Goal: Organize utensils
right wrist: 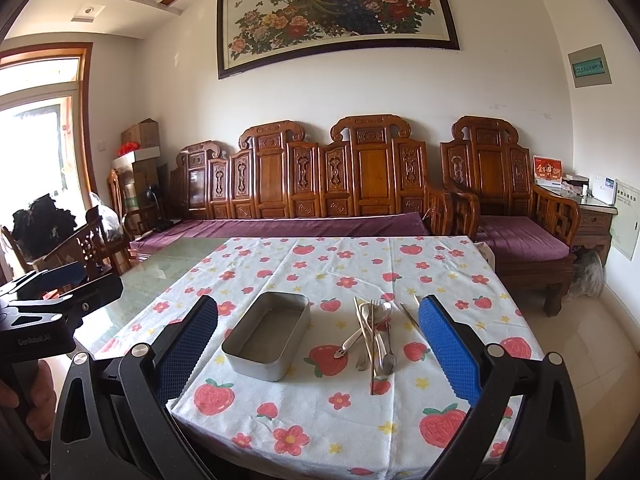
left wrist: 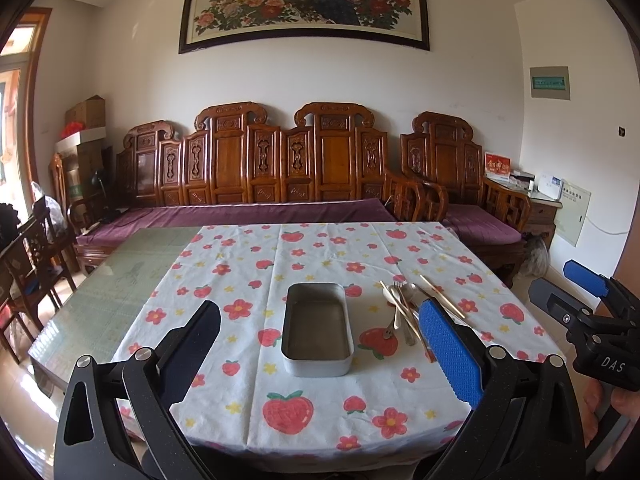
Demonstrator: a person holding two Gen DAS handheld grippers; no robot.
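An empty grey metal tin (left wrist: 318, 330) (right wrist: 267, 338) lies on the strawberry-print tablecloth (left wrist: 288, 256) (right wrist: 340, 400). To its right is a pile of utensils (left wrist: 404, 310) (right wrist: 374, 338): spoons, a fork and wooden chopsticks crossing one another. One more chopstick (left wrist: 442, 296) (right wrist: 409, 314) lies a little apart on the right. My left gripper (left wrist: 320, 354) hangs open above the near table edge, with the tin between its fingers in view. My right gripper (right wrist: 318, 350) is open too, holding nothing, and frames the tin and the pile. Each gripper shows at the side of the other's view.
The cloth covers only the right part of a glass-topped table (left wrist: 116, 280) (right wrist: 156, 276). A carved wooden sofa (left wrist: 260, 168) with purple cushions stands behind the table. Wooden chairs (left wrist: 36, 256) are on the left. A person's hand (right wrist: 38, 400) holds the left gripper's handle.
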